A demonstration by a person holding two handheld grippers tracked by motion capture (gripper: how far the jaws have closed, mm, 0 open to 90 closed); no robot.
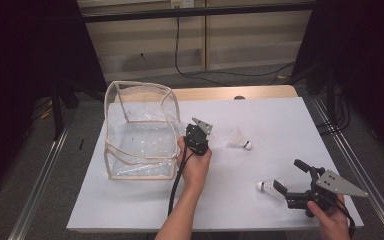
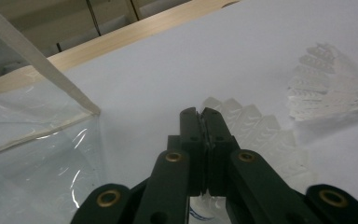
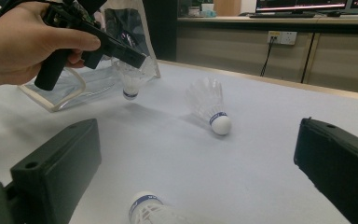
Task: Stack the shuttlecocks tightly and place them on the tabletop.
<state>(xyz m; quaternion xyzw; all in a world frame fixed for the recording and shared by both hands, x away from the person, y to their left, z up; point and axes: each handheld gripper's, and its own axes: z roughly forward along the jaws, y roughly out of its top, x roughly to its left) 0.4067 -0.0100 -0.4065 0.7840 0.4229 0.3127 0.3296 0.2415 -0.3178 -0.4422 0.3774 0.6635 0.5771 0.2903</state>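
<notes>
White feathered shuttlecock (image 3: 131,83) is clamped in the left gripper (image 2: 200,116), lifted beside the clear plastic bag (image 1: 140,131) at centre left. The right gripper (image 3: 196,186), jaws apart, frames another shuttlecock (image 3: 151,212) at bottom.

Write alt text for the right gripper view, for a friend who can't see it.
A hand holds the left gripper, shut on a white shuttlecock lifted above the white table beside a clear bag. A second shuttlecock lies mid-table, and a third lies between the right gripper's open jaws.
</notes>
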